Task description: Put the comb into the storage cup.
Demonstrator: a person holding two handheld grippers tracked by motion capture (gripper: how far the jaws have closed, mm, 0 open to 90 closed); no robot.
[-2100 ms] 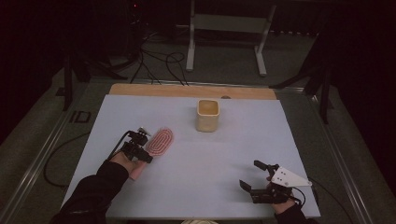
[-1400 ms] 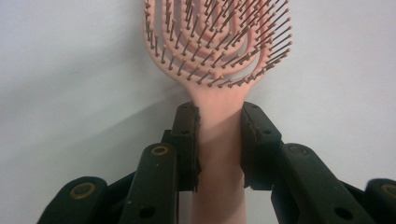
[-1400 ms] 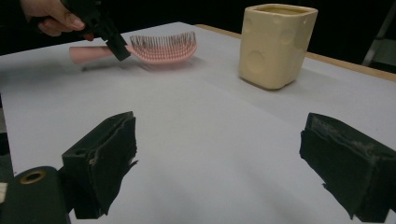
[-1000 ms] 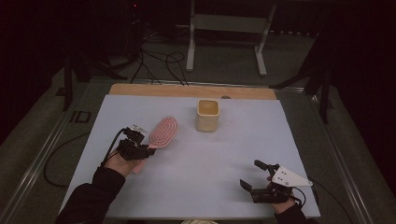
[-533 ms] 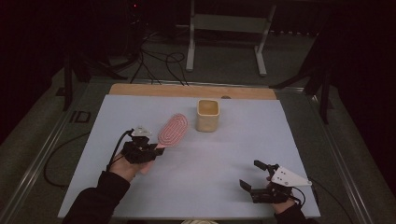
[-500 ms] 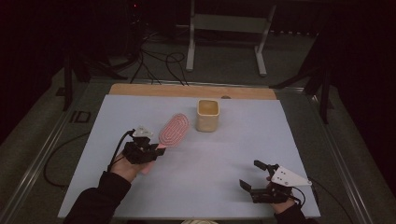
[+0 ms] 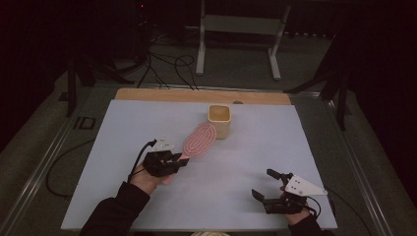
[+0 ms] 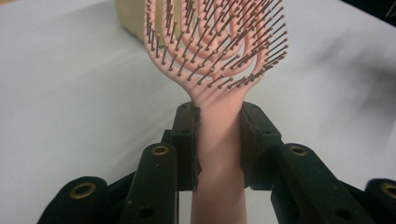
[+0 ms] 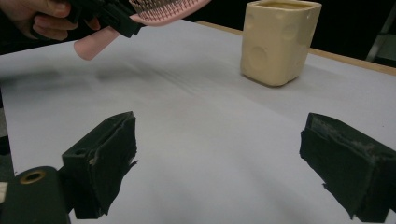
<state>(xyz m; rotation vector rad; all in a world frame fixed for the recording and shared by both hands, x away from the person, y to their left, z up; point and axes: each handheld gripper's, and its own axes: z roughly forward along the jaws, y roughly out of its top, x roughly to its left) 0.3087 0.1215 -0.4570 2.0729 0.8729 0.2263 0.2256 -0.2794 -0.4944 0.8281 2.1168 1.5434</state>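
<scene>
A pink hairbrush (image 7: 199, 139) with a vented, bristled head hangs above the white table, its head tip close to the cream square cup (image 7: 220, 120). My left gripper (image 7: 178, 160) is shut on the brush handle (image 8: 219, 149), the two pads pressing its sides just below the head. In the right gripper view the brush (image 9: 163, 8) and the holding hand show at top left, with the cup (image 9: 279, 41) at the back. My right gripper (image 7: 268, 185) rests near the table's front right, jaws wide open (image 9: 219, 168) with nothing between them.
The white table sheet (image 7: 255, 147) has a wooden strip (image 7: 196, 96) along its far edge. Cables and a metal stand (image 7: 236, 29) lie on the dark floor beyond. A cable (image 7: 140, 160) trails from the left gripper.
My left gripper has lifted the hairbrush and carried it right and forward, from the table's left toward the cup. The right gripper has stayed in place, open.
</scene>
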